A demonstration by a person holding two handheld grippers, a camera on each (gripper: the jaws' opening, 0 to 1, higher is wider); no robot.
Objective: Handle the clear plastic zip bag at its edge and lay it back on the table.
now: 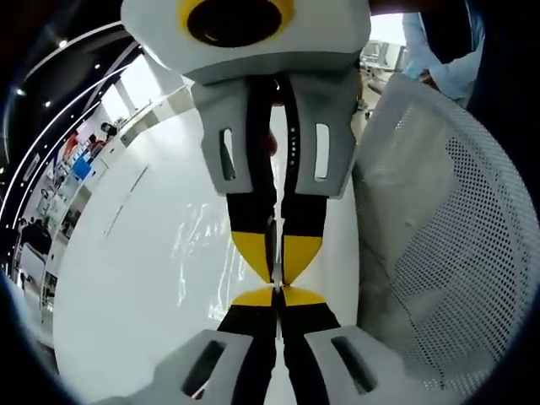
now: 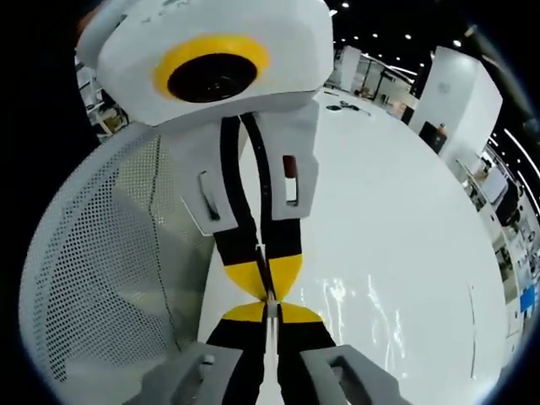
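Zip bag (image 1: 211, 253) lies flat on the white table (image 1: 118, 278) near its edge, pinched along one rim by your left gripper (image 1: 277, 297) and right gripper (image 2: 268, 310), both closed tip-to-tip to keep it taut.

White perforated mesh chair back (image 1: 456, 245) beside the table edge, person in a pale blue sleeve (image 1: 439, 51) behind it, small dark items (image 2: 344, 106) on the far tabletop
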